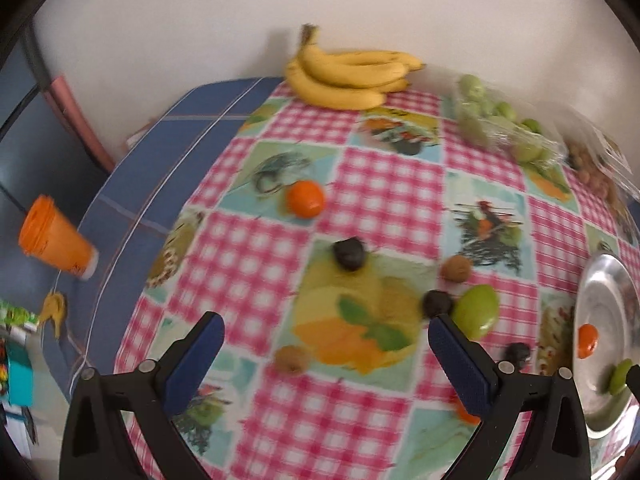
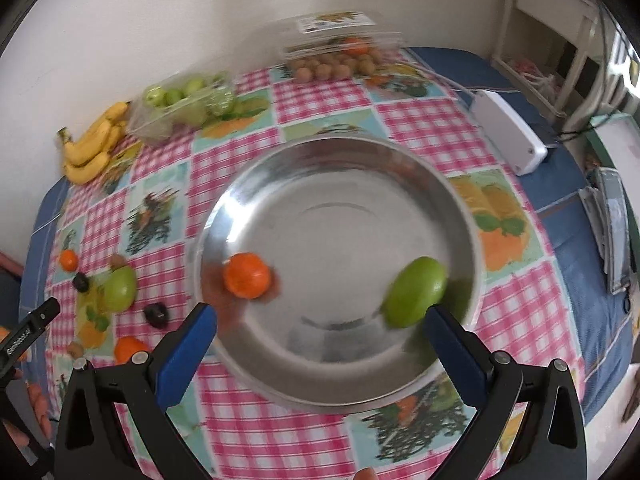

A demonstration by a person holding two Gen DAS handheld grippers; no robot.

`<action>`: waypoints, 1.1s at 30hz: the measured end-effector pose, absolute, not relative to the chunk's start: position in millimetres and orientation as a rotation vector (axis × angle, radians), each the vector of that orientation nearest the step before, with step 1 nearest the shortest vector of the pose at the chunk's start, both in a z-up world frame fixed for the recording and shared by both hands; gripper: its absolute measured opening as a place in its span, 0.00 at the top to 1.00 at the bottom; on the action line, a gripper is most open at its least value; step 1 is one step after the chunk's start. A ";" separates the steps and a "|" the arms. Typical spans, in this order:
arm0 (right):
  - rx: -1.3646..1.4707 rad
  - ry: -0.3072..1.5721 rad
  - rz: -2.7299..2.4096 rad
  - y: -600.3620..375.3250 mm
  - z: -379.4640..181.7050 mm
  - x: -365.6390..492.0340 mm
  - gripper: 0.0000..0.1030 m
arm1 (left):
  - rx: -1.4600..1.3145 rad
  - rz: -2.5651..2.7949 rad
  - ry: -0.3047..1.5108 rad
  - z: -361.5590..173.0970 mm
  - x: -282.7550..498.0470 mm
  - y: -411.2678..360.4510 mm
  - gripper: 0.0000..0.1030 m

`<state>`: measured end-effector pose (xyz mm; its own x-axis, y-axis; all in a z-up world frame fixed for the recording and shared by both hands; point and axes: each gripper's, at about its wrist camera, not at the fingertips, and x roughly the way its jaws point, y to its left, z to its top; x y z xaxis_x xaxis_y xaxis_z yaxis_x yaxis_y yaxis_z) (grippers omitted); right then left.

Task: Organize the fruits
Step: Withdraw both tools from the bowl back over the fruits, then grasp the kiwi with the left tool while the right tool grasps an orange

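Steel bowl (image 2: 340, 272) sits on the checked table (image 2: 420, 128) right under your R gripper (image 2: 320, 320); fingers wide, holding nothing. Inside it: tangerine (image 2: 246, 276) at 9 o'clock, green fruit (image 2: 416, 292) at 4 o'clock, touching the wall by your R finger. Your L gripper (image 1: 326, 332) hovers w/ fingers wide too, empty. In L view, loose on the cloth: tangerine (image 1: 305, 198) at 12, dark fruit (image 1: 349, 254) just below it, brown nut (image 1: 457, 267) and green fruit (image 1: 476, 312) at 2 o'clock. Bananas (image 1: 348, 76) lie at the far edge by the wall.
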<state>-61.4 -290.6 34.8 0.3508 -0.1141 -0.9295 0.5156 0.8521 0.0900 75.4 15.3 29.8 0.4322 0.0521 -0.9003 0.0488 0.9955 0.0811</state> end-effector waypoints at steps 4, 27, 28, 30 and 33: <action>0.375 1.146 -0.376 -267.6 37.8 -53.1 0.00 | 0.052 0.024 1.134 29.0 72.2 35.7 0.00; 0.316 1.167 -0.152 -160.6 29.0 -11.2 0.00 | -0.051 -0.006 1.219 8.5 77.4 74.5 0.00; 0.315 1.175 -0.149 -158.5 26.3 -9.6 0.00 | -0.067 -0.010 1.224 7.4 78.4 77.6 0.00; 0.311 1.194 -0.141 -153.2 19.8 -7.5 0.00 | -0.089 -0.006 1.232 4.9 80.9 84.0 0.00; 0.302 1.218 -0.135 -147.5 11.7 -5.6 0.00 | -0.102 0.002 1.246 -0.6 85.1 90.7 0.00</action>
